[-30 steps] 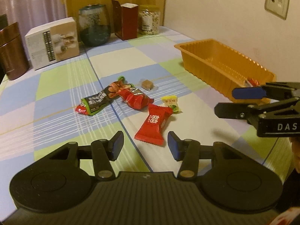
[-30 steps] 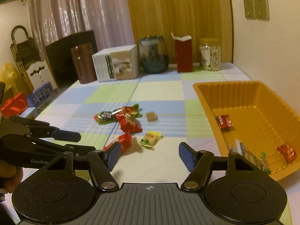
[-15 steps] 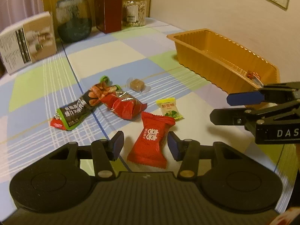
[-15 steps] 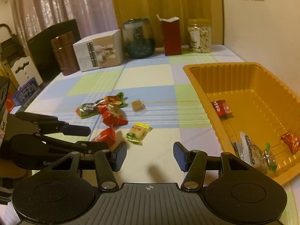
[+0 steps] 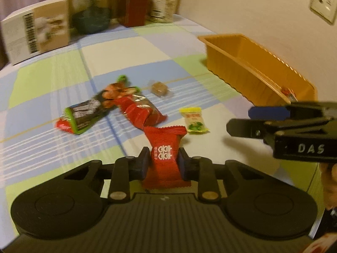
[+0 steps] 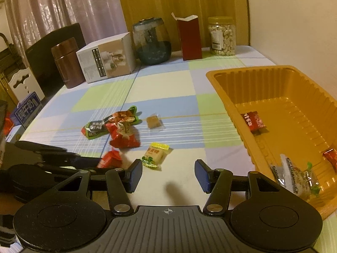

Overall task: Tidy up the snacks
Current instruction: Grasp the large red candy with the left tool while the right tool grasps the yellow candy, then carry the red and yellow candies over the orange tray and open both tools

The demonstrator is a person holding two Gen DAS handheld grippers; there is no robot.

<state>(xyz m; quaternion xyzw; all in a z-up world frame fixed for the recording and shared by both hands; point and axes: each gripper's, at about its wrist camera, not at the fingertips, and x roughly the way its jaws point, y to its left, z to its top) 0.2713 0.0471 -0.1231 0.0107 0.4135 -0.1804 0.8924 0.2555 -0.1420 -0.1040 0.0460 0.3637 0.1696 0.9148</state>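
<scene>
My left gripper is closing on a red snack packet, and its pads press on the packet's two sides at the near table edge. The right wrist view shows the same red packet at the left gripper's fingers. My right gripper stands open with nothing between its pads. A yellow candy lies just ahead of its left pad. A red bag, a green-black packet and a brown cube candy lie farther out. The orange tray at the right holds several snacks.
Along the table's back stand a brown canister, a white box, a glass jar, an open red carton and a jar of nuts. The wall runs close behind the tray. My right gripper hovers beside the left one.
My left gripper has moved forward over the red packet and its jaws have closed in onto it. My right gripper has moved nearer the yellow candy and narrowed a little.
</scene>
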